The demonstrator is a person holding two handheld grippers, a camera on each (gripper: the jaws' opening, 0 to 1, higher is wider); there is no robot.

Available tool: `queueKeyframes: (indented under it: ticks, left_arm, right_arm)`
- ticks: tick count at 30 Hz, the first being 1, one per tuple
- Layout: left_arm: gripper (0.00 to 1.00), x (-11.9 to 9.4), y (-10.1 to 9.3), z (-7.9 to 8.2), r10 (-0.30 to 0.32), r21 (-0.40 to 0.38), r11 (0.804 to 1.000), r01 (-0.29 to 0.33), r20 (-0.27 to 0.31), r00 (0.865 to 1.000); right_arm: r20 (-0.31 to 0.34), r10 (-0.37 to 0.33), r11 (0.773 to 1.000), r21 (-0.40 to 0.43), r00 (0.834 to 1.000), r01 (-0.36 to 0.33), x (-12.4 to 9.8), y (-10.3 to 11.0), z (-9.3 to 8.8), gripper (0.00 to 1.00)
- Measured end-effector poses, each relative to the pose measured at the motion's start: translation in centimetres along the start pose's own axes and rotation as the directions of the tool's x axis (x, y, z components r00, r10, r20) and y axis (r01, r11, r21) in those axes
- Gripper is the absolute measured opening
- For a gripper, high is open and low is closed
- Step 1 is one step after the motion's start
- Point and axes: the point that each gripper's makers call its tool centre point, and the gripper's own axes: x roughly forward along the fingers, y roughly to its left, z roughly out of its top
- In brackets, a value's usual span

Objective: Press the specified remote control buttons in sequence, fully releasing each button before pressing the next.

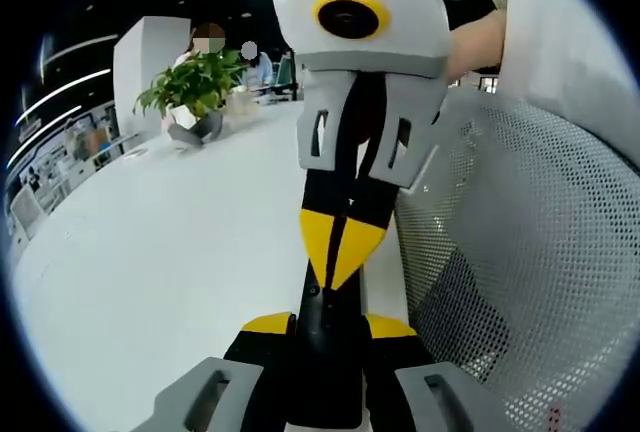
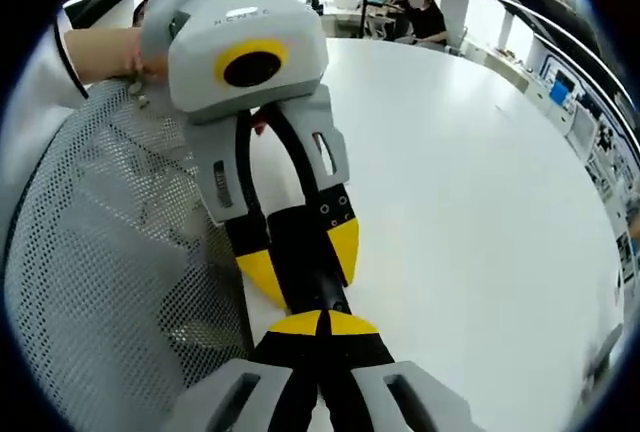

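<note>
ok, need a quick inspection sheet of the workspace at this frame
Surface: white table, bare where visible.
Job's things: black remote, clamped lengthwise between the left jaws and held off the table edge; its buttons cannot be made out.
Clutter: potted plant at the far side of the table.
Grippers: left gripper shut on the remote; right gripper shut, its yellow tips pointed down onto the remote's face and apparently touching it.
Cables: nothing seen.
Surroundings: mesh chair back close beside the grippers; a person's hand on the left gripper; open office with seated people beyond the table.
</note>
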Motion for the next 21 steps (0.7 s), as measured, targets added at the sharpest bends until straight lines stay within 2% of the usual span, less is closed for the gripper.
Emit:
queueKeyframes:
  ticks: [2, 5, 8, 9, 11, 12, 13, 15, 16, 18, 19, 21]
  left_arm:
    - [0.25, 0.0, 0.0, 0.0, 0.000, 0.001, 1.000, 0.000, -0.001, 1.000]
    - [0.25, 0.0, 0.0, 0.0, 0.002, 0.001, 1.000, -0.002, -0.001, 1.000]
    - [0.25, 0.0, 0.0, 0.0, 0.005, 0.000, 1.000, -0.005, -0.001, 1.000]
    - [0.25, 0.0, 0.0, 0.0, 0.006, -0.002, 1.000, -0.006, -0.001, 1.000]
    - [0.25, 0.0, 0.0, 0.0, 0.007, -0.001, 1.000, -0.007, -0.001, 1.000]
    - [0.25, -0.1, 0.0, 0.1, 0.008, -0.001, 1.000, -0.008, 0.000, 1.000]
    - [0.25, -0.1, 0.0, 0.1, 0.008, -0.001, 1.000, -0.008, 0.000, 1.000]
    - [0.25, -0.1, 0.0, 0.0, 0.009, -0.002, 1.000, -0.009, 0.000, 1.000]
    - [0.25, -0.1, 0.0, 0.0, 0.009, -0.002, 1.000, -0.009, 0.000, 1.000]
    - [0.25, -0.1, 0.0, 0.0, 0.011, -0.002, 1.000, -0.011, -0.001, 1.000]
    - [0.25, -0.1, 0.0, 0.0, 0.011, -0.003, 1.000, -0.011, -0.001, 1.000]
    - [0.25, -0.1, 0.0, 0.0, 0.010, -0.001, 1.000, -0.010, -0.001, 1.000]
  right_arm:
    - [-0.025, -0.007, 1.000, -0.011, 1.000, 0.007, 0.1, 0.0, 0.1, 0.00]
    - [-0.050, -0.072, 0.993, -0.097, 0.996, 0.067, 0.3, -0.1, 0.2, 0.00]
    - [-0.079, -0.141, 0.963, -0.243, 0.987, 0.118, 0.4, 0.1, 0.1, 0.00]
    - [-0.077, -0.144, 0.962, -0.246, 0.987, 0.121, 0.4, 0.1, 0.1, 0.00]
    - [-0.060, -0.114, 0.976, -0.193, 0.992, 0.101, 0.3, 0.0, 0.1, 0.00]
    - [-0.031, -0.075, 0.991, -0.114, 0.997, 0.071, 0.2, 0.0, 0.1, 0.00]
    - [-0.018, -0.058, 0.995, -0.078, 0.998, 0.056, 0.2, 0.0, 0.2, 0.00]
    - [0.041, 0.015, 0.997, 0.080, 0.999, -0.018, -0.1, -0.2, 0.3, 0.00]
    - [0.055, 0.039, 0.993, 0.113, 0.998, -0.045, -0.1, -0.2, 0.2, 0.00]
    - [0.047, 0.027, 0.997, 0.072, 0.999, -0.030, -0.4, -1.0, -0.1, 0.00]
    - [0.017, 0.020, 1.000, 0.009, 1.000, -0.020, -0.5, -1.3, -0.5, 0.00]
    - [0.014, 0.036, 0.999, 0.008, 0.999, -0.036, -0.4, -1.4, -0.3, 0.00]
